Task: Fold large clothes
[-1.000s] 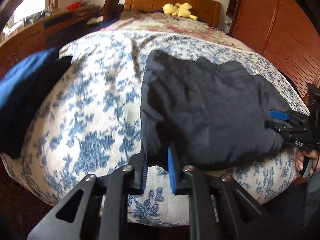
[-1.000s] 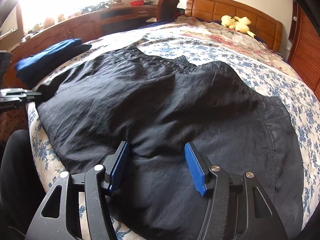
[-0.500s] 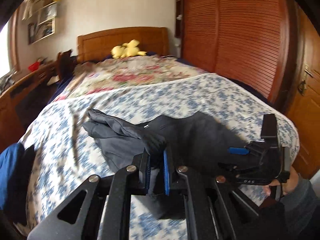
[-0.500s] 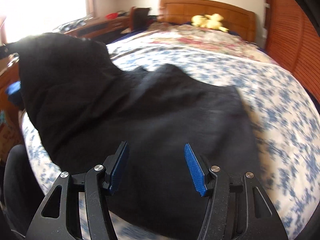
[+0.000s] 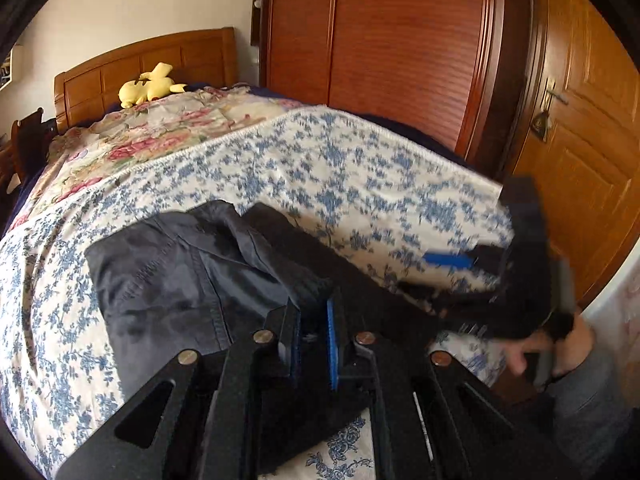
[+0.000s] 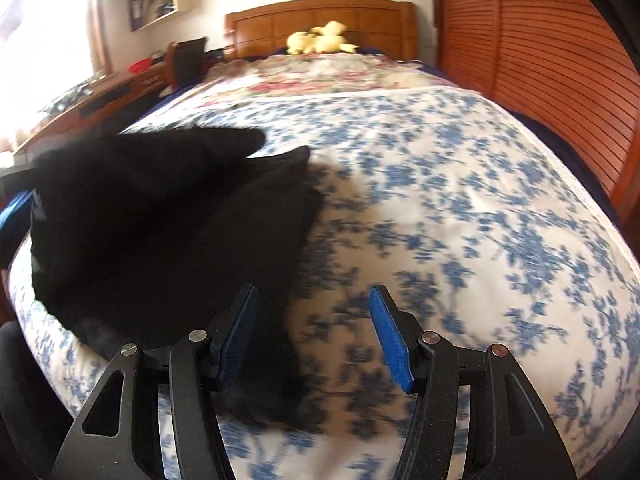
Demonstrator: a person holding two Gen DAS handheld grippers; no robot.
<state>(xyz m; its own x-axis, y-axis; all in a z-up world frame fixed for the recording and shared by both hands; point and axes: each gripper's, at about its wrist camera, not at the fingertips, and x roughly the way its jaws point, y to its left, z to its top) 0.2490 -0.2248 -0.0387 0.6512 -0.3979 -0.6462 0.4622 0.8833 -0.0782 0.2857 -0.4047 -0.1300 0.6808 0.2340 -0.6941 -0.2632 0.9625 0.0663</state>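
Progress: the fold is under way, not finished, as I judge it. The dark garment (image 5: pixel 168 280) lies bunched and partly doubled over near the foot edge of the bed, toward its left side, not yet a flat, squared package. Smoothing and at least one more fold look to be left.
Left gripper (image 5: pixel 314 344): jaws closed on a pinched edge of the dark garment, the cloth caught between the blue pads and trailing back onto the bedspread.
Dark garment, right wrist view: a black mass (image 6: pixel 168 232) on the left part of the bed, draped over the foot edge (motion blur hides its seams here).
Right gripper (image 6: pixel 312 336): jaws stand apart; its left pad sits over the garment's right margin, but neither pad presses on cloth, so it holds nothing.
Surface: a blue-flowered white bedspread (image 6: pixel 460 208) covers the foot half of the bed; its right half is bare of clothes. Beyond it lies a pink rose-patterned quilt (image 5: pixel 160 128).
Head of bed: a yellow plush toy (image 5: pixel 150 86) lies against the wooden headboard (image 6: pixel 320 20).
Room, left: a wooden desk (image 6: pixel 92 100) under a bright window, shelves above.
Room, right: a slatted wooden wardrobe (image 5: pixel 400 40) and a panelled door (image 5: pixel 592 140).
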